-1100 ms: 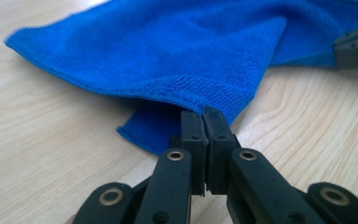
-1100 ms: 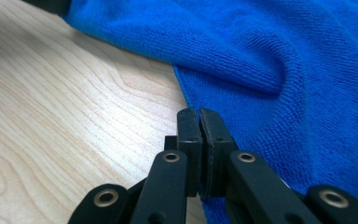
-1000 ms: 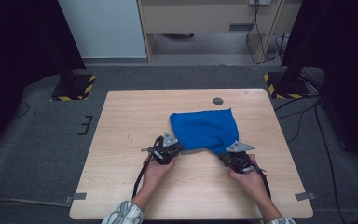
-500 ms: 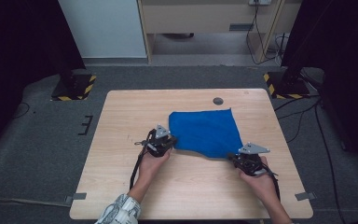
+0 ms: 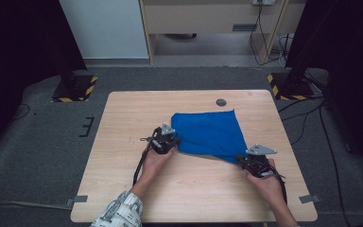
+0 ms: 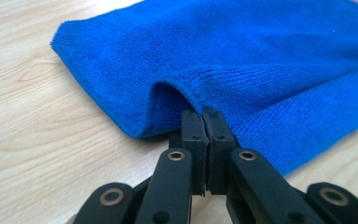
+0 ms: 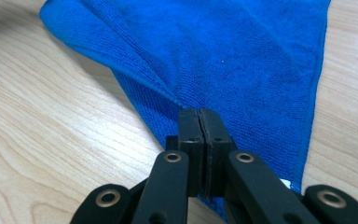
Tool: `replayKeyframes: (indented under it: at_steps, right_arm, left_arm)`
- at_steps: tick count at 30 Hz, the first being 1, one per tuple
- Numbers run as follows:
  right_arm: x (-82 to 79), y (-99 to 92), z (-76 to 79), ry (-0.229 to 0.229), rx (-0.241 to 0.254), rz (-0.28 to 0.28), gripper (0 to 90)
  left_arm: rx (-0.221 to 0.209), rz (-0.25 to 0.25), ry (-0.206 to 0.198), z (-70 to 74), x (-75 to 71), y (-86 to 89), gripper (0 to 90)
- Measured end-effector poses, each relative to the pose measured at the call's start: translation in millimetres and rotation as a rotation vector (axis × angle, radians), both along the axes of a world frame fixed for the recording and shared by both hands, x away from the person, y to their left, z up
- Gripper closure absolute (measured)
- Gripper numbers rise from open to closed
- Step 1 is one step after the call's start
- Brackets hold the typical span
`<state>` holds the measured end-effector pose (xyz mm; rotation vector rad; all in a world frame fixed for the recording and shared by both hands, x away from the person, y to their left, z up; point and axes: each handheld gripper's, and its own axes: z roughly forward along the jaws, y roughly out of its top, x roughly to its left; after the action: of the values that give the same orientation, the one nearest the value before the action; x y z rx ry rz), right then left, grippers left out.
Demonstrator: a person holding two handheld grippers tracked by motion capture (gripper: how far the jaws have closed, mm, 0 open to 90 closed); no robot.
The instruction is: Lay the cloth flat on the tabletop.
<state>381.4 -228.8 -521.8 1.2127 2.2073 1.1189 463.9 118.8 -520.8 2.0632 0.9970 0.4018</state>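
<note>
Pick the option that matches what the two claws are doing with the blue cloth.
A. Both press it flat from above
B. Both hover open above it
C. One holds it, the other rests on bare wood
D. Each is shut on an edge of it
D: the left claw and the right claw each pinch an edge of the blue cloth, jaws closed together.

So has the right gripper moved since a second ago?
Yes. In the high view the right gripper, shut on the blue cloth's corner, has shifted toward the table's right edge and slightly nearer the person, stretching that corner outward.
</note>
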Motion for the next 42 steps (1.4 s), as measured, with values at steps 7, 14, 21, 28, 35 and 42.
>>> replayKeyframes:
  at_steps: [7,14,21,28,35,42]
  right_arm:
    - [4.2,8.5,-3.5,0.0,-0.018,0.001,88.0]
    - [1.9,6.7,-3.4,-0.003,-0.01,-0.028,69.6]
    - [-1.4,6.2,3.7,-0.023,0.013,-0.047,51.3]
    - [-3.0,8.0,7.0,-0.032,0.009,-0.051,48.1]
    - [-1.8,8.4,4.8,-0.023,-0.007,-0.054,51.6]
    - [-4.8,7.0,4.5,-0.023,-0.011,-0.049,52.3]
  left_arm:
    - [-0.003,0.009,-0.002,-2.7,13.7,-2.5,87.1]
    - [-0.027,0.027,-0.015,-4.2,16.3,-1.2,69.2]
    - [-0.038,0.026,-0.061,11.5,-3.0,9.3,58.6]
    - [-0.016,0.021,-0.076,18.6,-34.5,16.7,53.8]
    - [0.023,-0.02,-0.06,10.1,-53.4,11.8,45.5]
    - [0.06,-0.047,0.025,-5.2,-45.7,1.8,42.4]
